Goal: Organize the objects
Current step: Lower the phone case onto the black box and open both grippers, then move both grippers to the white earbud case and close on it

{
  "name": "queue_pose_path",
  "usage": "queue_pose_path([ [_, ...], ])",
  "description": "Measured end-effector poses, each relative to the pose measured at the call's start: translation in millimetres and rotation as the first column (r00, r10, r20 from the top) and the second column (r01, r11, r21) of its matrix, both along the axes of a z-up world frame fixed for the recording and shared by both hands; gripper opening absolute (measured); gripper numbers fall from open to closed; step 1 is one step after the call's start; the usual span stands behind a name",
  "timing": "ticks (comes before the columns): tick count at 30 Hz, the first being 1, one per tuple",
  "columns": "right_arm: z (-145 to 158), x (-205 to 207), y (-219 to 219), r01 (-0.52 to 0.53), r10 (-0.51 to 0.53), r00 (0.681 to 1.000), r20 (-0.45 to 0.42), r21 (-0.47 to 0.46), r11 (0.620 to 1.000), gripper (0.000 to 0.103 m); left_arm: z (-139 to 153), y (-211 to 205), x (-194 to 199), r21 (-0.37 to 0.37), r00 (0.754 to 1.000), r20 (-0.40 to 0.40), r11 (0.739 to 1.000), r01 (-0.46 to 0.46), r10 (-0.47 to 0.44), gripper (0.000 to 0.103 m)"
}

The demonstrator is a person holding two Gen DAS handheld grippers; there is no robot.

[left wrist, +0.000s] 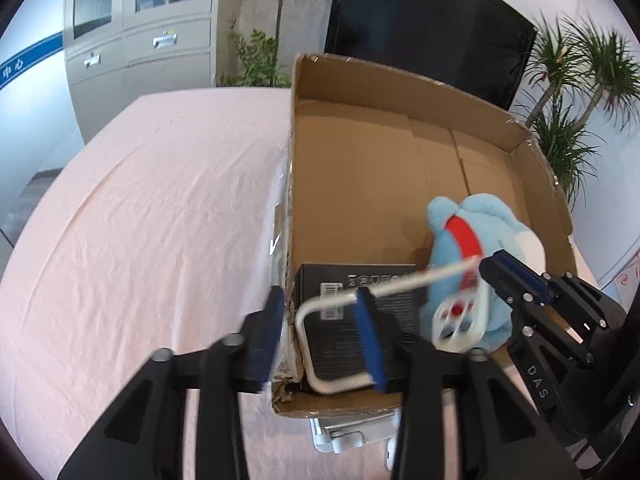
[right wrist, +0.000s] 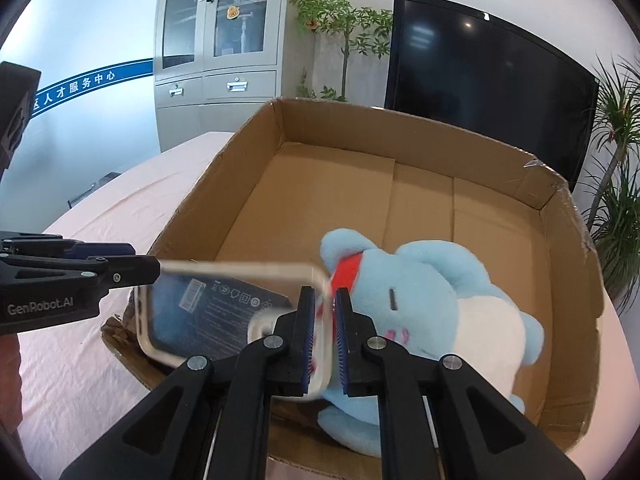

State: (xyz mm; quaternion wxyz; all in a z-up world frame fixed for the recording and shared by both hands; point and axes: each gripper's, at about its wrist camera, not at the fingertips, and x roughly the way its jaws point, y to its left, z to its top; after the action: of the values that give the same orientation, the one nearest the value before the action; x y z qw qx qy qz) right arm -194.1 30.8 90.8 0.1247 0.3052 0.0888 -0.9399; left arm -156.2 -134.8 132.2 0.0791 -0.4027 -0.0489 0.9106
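The cardboard box (right wrist: pixel 256 152) holds a blue plush toy (right wrist: pixel 436 312) and a black box (right wrist: pixel 208 312) beneath both grippers. The right gripper (right wrist: pixel 323 332) pinches a clear phone case (right wrist: pixel 240 270); the left gripper (left wrist: pixel 320 336) stands open around its edge.

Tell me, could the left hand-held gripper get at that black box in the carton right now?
Probably not cleanly. The clear phone case, held by the right hand-held gripper, hangs right over the black box, and the left hand-held gripper sits open around the case's edge. The case must go first.
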Motion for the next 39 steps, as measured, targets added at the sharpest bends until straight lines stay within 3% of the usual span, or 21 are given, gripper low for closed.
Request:
queue_pose_path([
  [1,2.6,3.3,1.4,0.004,-0.004,1.000,0.001,-0.002,1.000,0.016,6.3,1.9,5.2,-0.006,1.000,-0.022,1.000,0.013,-0.013,0.075],
  [2,6.0,7.7,3.6,0.004,-0.004,1.000,0.004,-0.015,1.000,0.021,12.7,4.3,11.9,-0.013,0.998,-0.047,0.999,0.031,-0.032,0.079],
  [4,11.9,21.1,8.9,-0.005,0.005,1.000,0.009,-0.055,0.998,0.041,23.0,12.2,23.4,-0.029,0.994,-0.058,0.995,0.094,-0.096,0.080],
  [9,-2.1,66.9,24.1,-0.086,0.112,0.986,0.121,-0.205,0.975,0.047,16.1,33.7,36.7,-0.115,0.961,0.047,0.954,0.276,-0.272,0.080],
  [12,-43.3,86.9,25.4,-0.137,0.210,0.943,0.258,-0.274,0.952,0.047,5.8,46.8,38.5,-0.115,0.935,0.102,0.930,0.350,-0.339,0.080],
  [14,-68.3,88.4,22.5,-0.131,0.222,0.922,0.316,-0.283,0.950,0.047,3.9,55.4,42.3,-0.111,0.922,0.111,0.917,0.383,-0.372,0.080],
  [17,-92.3,83.6,15.3,-0.135,0.251,0.903,0.349,-0.325,0.936,0.047,3.4,65.7,47.3,-0.135,0.912,0.104,0.903,0.408,-0.397,0.076],
  [19,-103.7,80.1,13.3,-0.117,0.222,0.912,0.346,-0.299,0.947,0.047,-5.4,66.1,42.2,-0.159,0.920,0.138,0.909,0.386,-0.367,0.077],
  [21,-113.8,79.3,14.9,-0.122,0.221,0.911,0.348,-0.286,0.951,0.047,-11.3,63.1,36.5,-0.082,0.903,0.164,0.907,0.413,-0.396,0.077],
  [24,-113.7,82.9,23.7,-0.142,0.228,0.914,0.335,-0.262,0.955,0.041,-13.4,67.7,38.7,-0.088,0.894,0.170,0.897,0.433,-0.414,0.077],
  [30,-118.6,97.9,77.8,-0.104,0.168,0.929,0.328,-0.205,0.973,0.019,-27.0,98.8,49.9,-0.072,0.825,0.208,0.833,0.548,-0.525,0.077],
  [33,-117.6,105.4,104.9,-0.059,0.124,0.938,0.324,-0.202,0.978,0.019,-39.9,118.2,53.3,-0.069,0.785,0.246,0.797,0.600,-0.569,0.077],
  [34,-114.9,106.8,107.6,-0.048,0.116,0.942,0.314,-0.215,0.975,0.020,-40.8,122.7,53.7,-0.074,0.784,0.243,0.795,0.601,-0.570,0.077],
  [35,-111.7,107.4,110.0,-0.036,0.110,0.947,0.303,-0.239,0.970,0.022,-39.6,123.9,53.1,-0.064,0.785,0.240,0.797,0.600,-0.571,0.077],
  [37,-108.3,105.7,104.8,-0.045,0.121,0.952,0.282,-0.261,0.964,0.046,-36.2,120.3,52.4,-0.040,0.787,0.235,0.803,0.594,-0.571,0.077],
  [39,-107.9,101.9,87.3,-0.083,0.156,0.951,0.267,-0.266,0.960,0.062,-32.9,113.4,52.9,-0.053,0.799,0.230,0.812,0.581,-0.556,0.077],
])
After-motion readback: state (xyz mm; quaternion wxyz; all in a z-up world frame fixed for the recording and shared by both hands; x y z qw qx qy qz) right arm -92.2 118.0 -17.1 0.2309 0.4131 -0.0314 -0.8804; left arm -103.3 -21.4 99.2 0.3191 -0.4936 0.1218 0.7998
